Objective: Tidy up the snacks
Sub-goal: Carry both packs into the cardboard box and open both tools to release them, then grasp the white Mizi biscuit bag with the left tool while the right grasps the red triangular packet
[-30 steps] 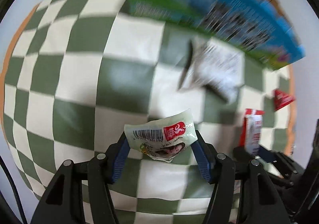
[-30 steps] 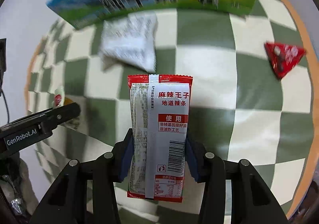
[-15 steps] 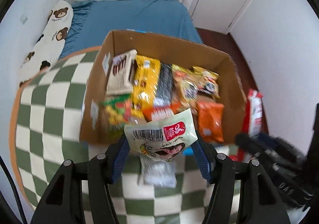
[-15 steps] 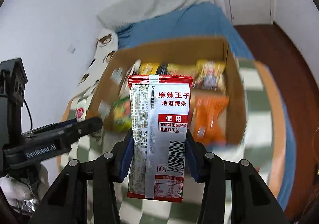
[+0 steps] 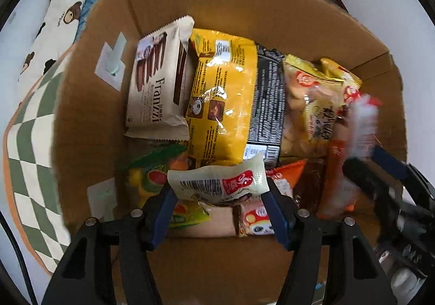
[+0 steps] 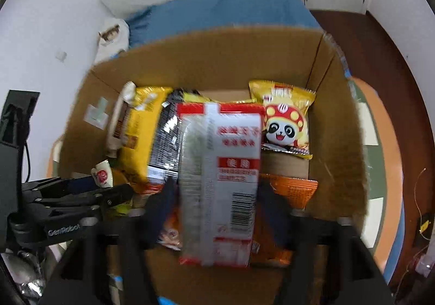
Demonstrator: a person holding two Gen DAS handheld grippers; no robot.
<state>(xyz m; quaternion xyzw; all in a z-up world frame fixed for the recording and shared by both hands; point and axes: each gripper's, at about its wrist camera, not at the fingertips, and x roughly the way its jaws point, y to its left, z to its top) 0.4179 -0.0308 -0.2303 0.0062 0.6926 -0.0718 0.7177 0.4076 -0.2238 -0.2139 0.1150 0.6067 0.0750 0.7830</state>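
Cardboard box point(image 5: 89, 120) fills both views, open top, sitting on the green-and-white checked cloth point(image 5: 27, 125); blue bed point(image 6: 217, 6) behind it. Box is already packed with snacks: white biscuit pack point(image 5: 157, 87) at the left wall, yellow bag point(image 5: 223, 93) next to it, black pack point(image 5: 267, 98) beside that, panda-print bag point(image 6: 285, 120) toward the right wall, orange bag point(image 6: 293, 188) nearer the camera.

Right tongs point(image 6: 214, 196) over the box interior. Jaws have just been opening and now stand wide. The red-and-white packet point(image 6: 220, 177) is between them, motion-blurred, long side running away from the camera; pads look clear of its edges. From the left wrist view the same packet point(image 5: 363, 125) is a blurred streak above the right side of the box.

Left tongs point(image 5: 218, 207) point down into the box near the front wall, jaws narrow, clamped on the small cream sachet point(image 5: 217, 181). Sachet is gripped at both ends, barcode and red logo up, hanging above the packs below it, not touching them as far as I can tell.
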